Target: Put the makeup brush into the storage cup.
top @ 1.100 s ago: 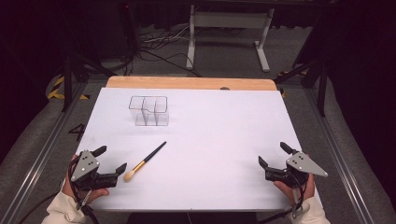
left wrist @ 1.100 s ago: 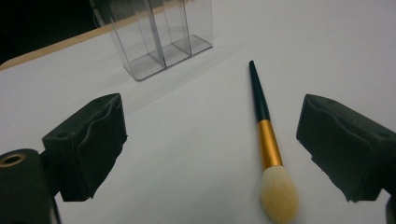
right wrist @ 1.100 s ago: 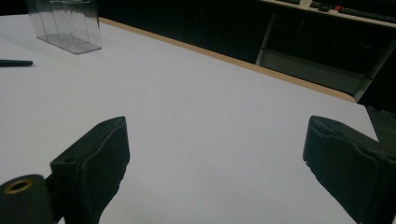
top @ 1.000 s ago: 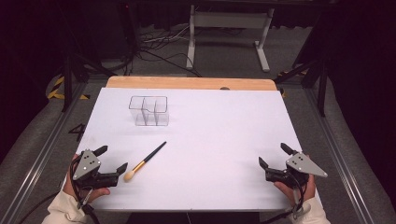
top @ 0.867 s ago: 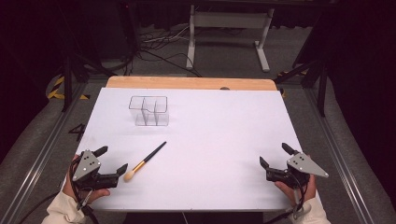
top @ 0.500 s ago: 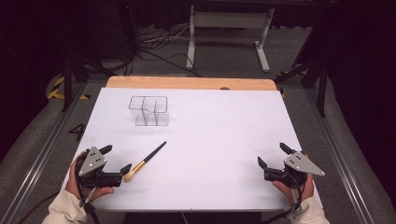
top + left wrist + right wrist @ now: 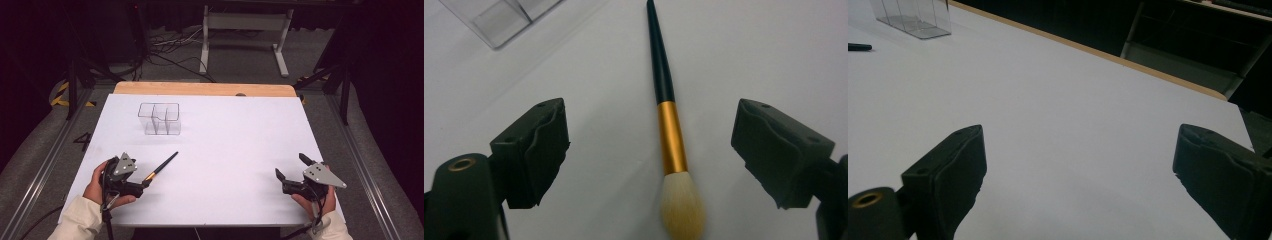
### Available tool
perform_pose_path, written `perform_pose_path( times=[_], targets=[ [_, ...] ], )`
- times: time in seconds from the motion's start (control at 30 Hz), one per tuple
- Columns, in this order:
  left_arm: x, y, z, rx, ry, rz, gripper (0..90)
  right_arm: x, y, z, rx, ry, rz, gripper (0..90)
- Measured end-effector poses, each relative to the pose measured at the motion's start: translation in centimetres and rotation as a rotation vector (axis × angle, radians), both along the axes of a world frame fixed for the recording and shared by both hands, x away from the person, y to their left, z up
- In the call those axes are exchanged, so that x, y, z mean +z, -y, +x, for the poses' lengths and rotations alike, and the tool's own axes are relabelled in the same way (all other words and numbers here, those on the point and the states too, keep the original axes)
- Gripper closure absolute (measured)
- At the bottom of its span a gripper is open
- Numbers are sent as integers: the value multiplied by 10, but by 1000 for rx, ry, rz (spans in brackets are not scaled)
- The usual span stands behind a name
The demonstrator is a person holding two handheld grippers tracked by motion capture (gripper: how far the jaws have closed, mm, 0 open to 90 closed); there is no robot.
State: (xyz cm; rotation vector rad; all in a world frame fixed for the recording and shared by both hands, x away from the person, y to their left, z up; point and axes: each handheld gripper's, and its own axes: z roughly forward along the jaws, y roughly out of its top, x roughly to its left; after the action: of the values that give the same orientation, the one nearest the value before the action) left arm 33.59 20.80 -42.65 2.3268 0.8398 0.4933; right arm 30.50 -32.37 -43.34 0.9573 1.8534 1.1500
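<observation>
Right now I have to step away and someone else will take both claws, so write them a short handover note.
Left claw: open, jaws have just been closing a little, the makeup brush lies on the table between them, pads not touching it.
Right claw: open, nothing between its jaws, low over the white table near its right front corner.
Clear organiser: upright at the far left of the table, looks empty.
Done: left claw lined up on the brush.
Left: likely close on the brush, lift it, place it in the organiser.
</observation>
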Motion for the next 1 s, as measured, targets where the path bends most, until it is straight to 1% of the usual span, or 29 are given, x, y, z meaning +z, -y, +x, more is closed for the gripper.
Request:
perform_pose_path(
  times=[0.07,0.1,0.13,0.17,0.2,0.23,0.27,0.3,0.33,0.4,0.43,0.47,0.5,0.53,0.57,0.6,0.63,0.67,0.7,0.73,0.77,0.8,0.83,0.9,1.0],
  targets=[
    [3,4,5,-29,-53,35,189,0,0,0,1,-5,-2,78],
    [5,5,6,-36,-59,47,200,0,-1,0,3,-7,-6,78],
    [8,7,10,-40,-100,73,217,-1,-1,0,6,-8,-8,78],
    [9,8,13,-42,-119,81,218,-2,-1,1,12,-9,-8,78],
    [10,11,17,-44,-163,99,218,-3,-2,1,15,-16,-12,78],
    [10,11,17,-44,-163,99,216,-3,-2,1,15,-16,-12,78],
    [10,14,24,-40,-210,125,216,-3,-2,2,17,-22,-16,78],
    [10,14,24,-40,-210,125,215,-3,-2,2,17,-22,-16,78],
    [8,18,29,-21,-240,146,215,-3,-2,2,18,-25,-19,78],
    [6,22,34,-6,-268,177,214,-4,-2,2,21,-26,-17,78],
    [4,25,37,-9,-287,205,215,-4,-2,2,22,-29,-18,78],
    [2,27,38,-12,-297,214,221,-4,-2,2,23,-30,-19,78],
    [1,29,41,-19,-322,231,246,-5,-2,2,24,-31,-20,78],
    [-1,30,43,-15,-332,253,252,-5,-2,2,27,-30,-20,78],
    [-2,31,45,-9,-328,271,260,-5,-2,3,27,-31,-20,78],
    [-3,31,47,-5,-332,289,286,-5,-2,2,26,-31,-19,78],
    [-5,31,50,2,-341,298,321,-5,-2,3,29,-31,-20,79],
    [-5,30,51,-2,-360,287,336,-5,-2,3,27,-34,-22,79],
    [-5,29,52,-21,-375,276,380,-5,-2,3,25,-36,-22,79],
    [-4,30,52,-47,-391,267,441,-6,-2,3,27,-38,-21,79],
    [-3,31,52,-65,-403,268,513,-6,-2,3,26,-39,-23,79],
    [-3,32,52,-72,-403,275,555,-6,-2,4,26,-41,-23,79],
    [-3,32,51,-75,-408,275,574,-6,-2,4,26,-41,-24,78],
    [-3,34,50,-98,-411,279,628,-7,-3,4,26,-42,-29,79],
    [-3,34,49,-121,-400,279,711,-7,-4,3,23,-36,-41,78]
  ],
)
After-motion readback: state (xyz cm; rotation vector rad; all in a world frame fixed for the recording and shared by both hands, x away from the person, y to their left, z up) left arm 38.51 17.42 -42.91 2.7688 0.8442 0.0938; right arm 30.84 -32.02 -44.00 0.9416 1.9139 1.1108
